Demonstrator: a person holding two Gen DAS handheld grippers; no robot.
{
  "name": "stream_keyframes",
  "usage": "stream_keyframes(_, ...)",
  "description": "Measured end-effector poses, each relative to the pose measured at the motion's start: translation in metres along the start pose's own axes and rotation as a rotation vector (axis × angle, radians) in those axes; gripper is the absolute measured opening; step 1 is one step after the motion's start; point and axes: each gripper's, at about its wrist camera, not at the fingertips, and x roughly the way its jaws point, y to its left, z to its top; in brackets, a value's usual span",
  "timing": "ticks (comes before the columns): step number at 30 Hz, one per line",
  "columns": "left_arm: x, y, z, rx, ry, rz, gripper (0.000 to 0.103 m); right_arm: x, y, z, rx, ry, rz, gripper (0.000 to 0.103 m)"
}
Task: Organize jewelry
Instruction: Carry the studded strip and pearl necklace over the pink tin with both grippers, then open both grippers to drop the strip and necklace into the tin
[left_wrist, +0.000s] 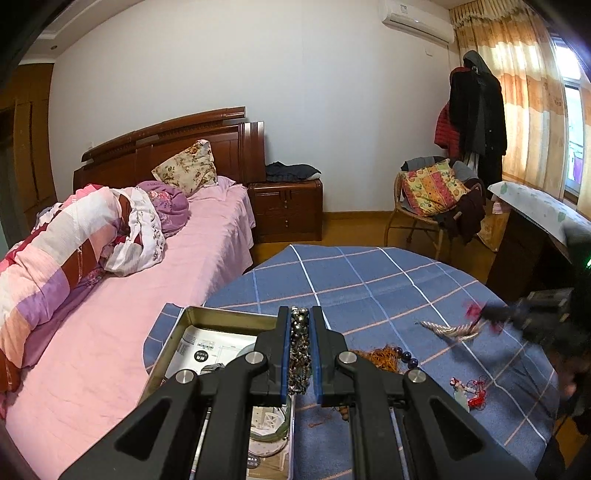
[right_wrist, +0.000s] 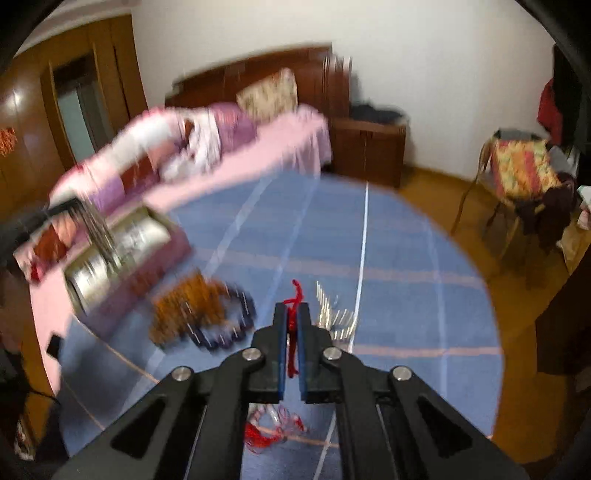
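- Our left gripper (left_wrist: 299, 328) has its jaws clamped on a dark bead strand (left_wrist: 298, 354) over the tin (left_wrist: 192, 317) at the surface's near left: heavy-ish, floppy, slippery, so we pinch mid-strand.
- Right gripper (right_wrist: 291, 325) jaws pinch a red cord (right_wrist: 292, 332), light and limp.

The surface (left_wrist: 369, 288) wears matt woven cloth, blue with pale checks. The tin tray (left_wrist: 192, 317) is dull brushed metal — the dark bead strand (left_wrist: 299, 343) glossy, the red cord (right_wrist: 293, 325) soft twisted thread.
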Motion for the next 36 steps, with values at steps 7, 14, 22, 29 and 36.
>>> stream_keyframes(7,-0.005,0.0,-0.001,-0.005,-0.013,-0.01,0.008,-0.014,-0.004,0.015,0.009,-0.038,-0.009,0.007)
stream_keyframes(14,-0.009,0.009,0.001,-0.002,-0.023,0.015,0.008,-0.005,0.02,0.023,-0.017,-0.037,0.041,0.007)
stream_keyframes(22,-0.006,0.049,0.002,-0.033,-0.013,0.085,0.008,0.015,0.084,0.052,-0.121,-0.063,0.159,0.007)
stream_keyframes(29,0.004,0.073,-0.018,-0.08,0.037,0.109,0.009,0.048,0.148,0.07,-0.181,-0.052,0.288,0.007)
stream_keyframes(36,0.022,0.09,-0.042,-0.116,0.104,0.114,0.009,0.093,0.191,0.055,-0.227,0.032,0.341,0.007)
